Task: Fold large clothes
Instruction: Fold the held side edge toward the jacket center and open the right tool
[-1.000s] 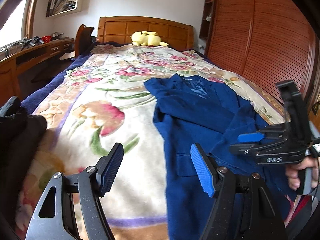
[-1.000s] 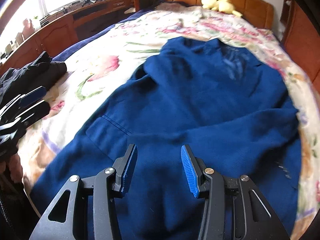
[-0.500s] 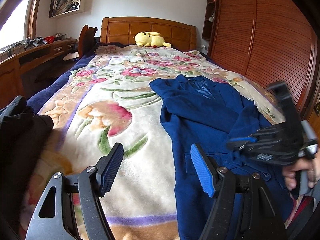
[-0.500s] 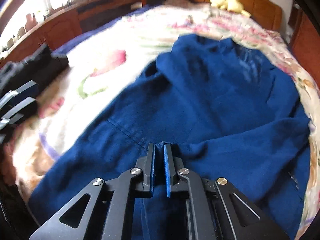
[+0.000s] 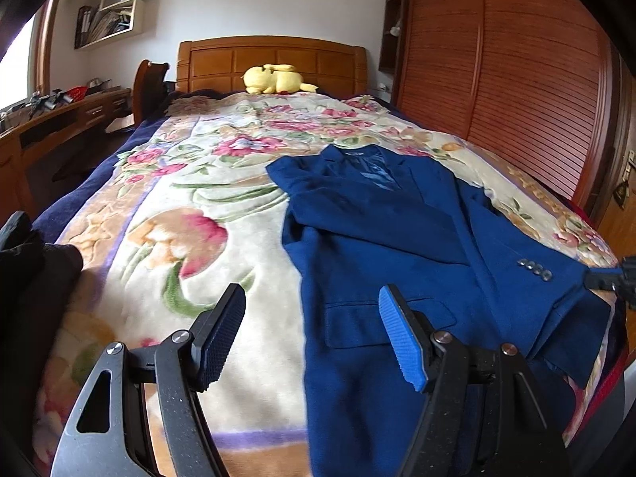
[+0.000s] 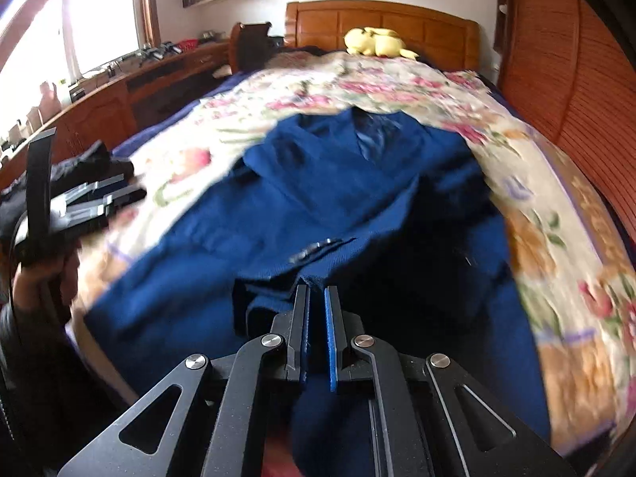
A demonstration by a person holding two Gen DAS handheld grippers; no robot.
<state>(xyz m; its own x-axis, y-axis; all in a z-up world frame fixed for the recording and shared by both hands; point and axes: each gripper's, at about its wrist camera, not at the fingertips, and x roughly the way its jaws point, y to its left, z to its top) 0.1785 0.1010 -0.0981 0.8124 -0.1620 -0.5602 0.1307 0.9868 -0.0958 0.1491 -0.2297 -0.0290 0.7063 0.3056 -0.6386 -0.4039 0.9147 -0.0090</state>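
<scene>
Floral bed (image 5: 167,246) carries a blue jacket (image 5: 381,222) along its right edge, hem toward the foot. Right tongs (image 6: 317,310) are clamped on a sleeve cuff by the buttons; left tongs (image 5: 312,334) gape empty over the jacket's left edge. Laying the sleeve flat across the chest, without dragging the body, looks best; black clothes (image 5: 28,274) at the foot's left corner and a yellow plush (image 5: 276,78) at the headboard lie clear.

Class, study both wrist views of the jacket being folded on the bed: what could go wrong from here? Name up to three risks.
1. The right gripper pinches only a small bit of the dark blue suit jacket at its sleeve cuff, so the fabric may slip out.
2. The open left gripper holds nothing, so the jacket may bunch or drag across the floral plush blanket when pulled.
</scene>
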